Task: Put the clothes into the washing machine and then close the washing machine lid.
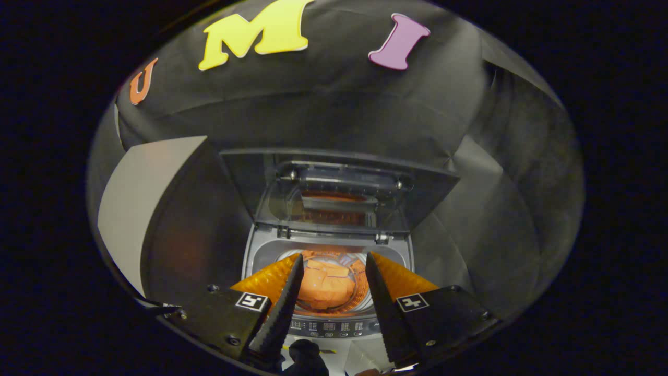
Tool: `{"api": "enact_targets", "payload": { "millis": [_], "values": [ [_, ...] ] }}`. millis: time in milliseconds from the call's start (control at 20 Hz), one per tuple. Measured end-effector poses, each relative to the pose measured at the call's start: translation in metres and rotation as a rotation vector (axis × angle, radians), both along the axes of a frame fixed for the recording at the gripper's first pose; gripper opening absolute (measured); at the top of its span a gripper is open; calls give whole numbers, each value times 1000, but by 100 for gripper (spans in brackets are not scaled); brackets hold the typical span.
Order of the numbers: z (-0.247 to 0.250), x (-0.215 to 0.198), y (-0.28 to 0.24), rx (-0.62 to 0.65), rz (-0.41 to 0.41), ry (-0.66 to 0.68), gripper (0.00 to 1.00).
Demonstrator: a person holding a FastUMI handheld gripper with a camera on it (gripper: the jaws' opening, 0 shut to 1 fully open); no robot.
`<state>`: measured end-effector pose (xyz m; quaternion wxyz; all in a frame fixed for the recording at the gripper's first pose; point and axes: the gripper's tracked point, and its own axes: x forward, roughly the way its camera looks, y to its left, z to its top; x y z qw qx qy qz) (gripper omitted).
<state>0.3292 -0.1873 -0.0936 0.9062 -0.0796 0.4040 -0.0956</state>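
Observation:
A small top-loading washing machine (327, 245) stands just ahead of me. Its lid (339, 190) is raised upright at the back, with glass that mirrors the drum. An orange cloth (326, 284) lies crumpled inside the drum, below and between my fingers. My gripper (334, 260) hangs above the drum mouth, open, with a wide gap and nothing held. The control panel (334, 327) runs along the machine's near edge, under the fingers.
Black cloth walls close in behind and on both sides of the machine. A pale panel (141, 209) leans at the left. A dark shape (305, 355) shows low between the finger bases, below the control panel.

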Motion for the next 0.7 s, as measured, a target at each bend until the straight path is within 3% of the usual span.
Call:
{"api": "enact_targets", "payload": {
  "millis": [400, 700],
  "values": [
    [72, 26, 11, -43, 12, -233, 75],
    [97, 63, 32, -32, 75, -291, 76]
  ]
}}
